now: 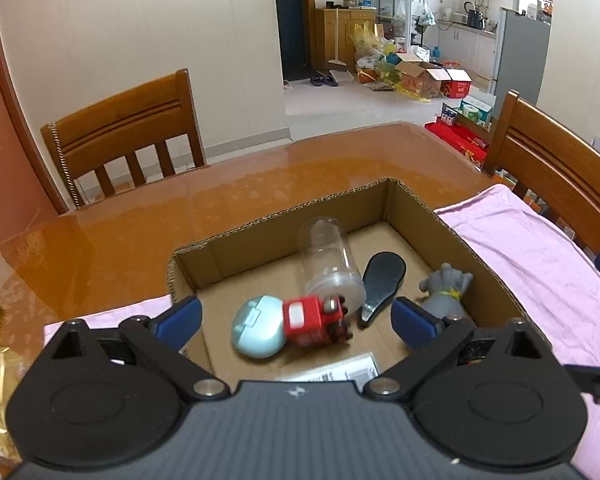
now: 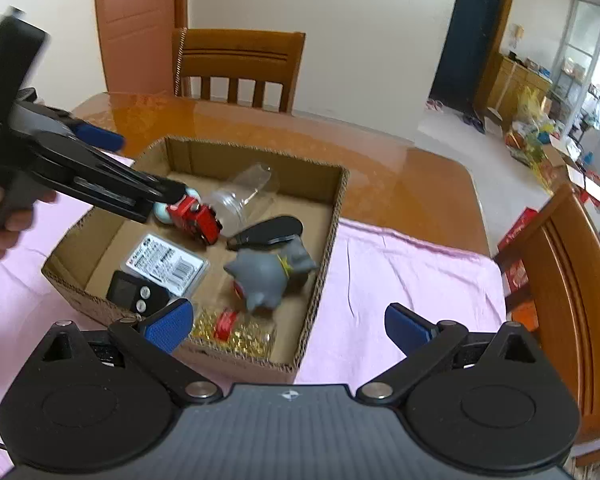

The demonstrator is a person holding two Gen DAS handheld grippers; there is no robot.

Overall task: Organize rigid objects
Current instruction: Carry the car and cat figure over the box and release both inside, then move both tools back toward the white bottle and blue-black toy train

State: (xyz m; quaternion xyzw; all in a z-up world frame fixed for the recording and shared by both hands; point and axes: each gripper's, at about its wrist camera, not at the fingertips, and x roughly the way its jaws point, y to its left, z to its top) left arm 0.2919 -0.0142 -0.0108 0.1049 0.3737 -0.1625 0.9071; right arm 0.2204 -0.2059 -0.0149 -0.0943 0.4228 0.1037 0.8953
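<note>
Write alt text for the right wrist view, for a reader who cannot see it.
An open cardboard box on a pink cloth holds a red toy truck, a grey elephant figure, a clear cup on its side and small packets. The left gripper reaches over it, jaws open; the right gripper is open and empty.

You are looking into an open cardboard box (image 2: 324, 240) holding the objects. A red toy truck (image 2: 194, 216) lies tipped on its side near the box's far left corner, against a pale blue rounded case (image 1: 256, 330). A clear plastic jar (image 1: 330, 258) lies on its side toward the far wall. A black flat paddle-shaped piece (image 2: 266, 232) lies flat mid-floor, and a grey elephant figure (image 2: 270, 274) lies beside the right wall. A labelled clear packet (image 2: 166, 264), a small black timer (image 2: 134, 294) and a packet of gold beads (image 2: 236, 332) occupy the near end.
</note>
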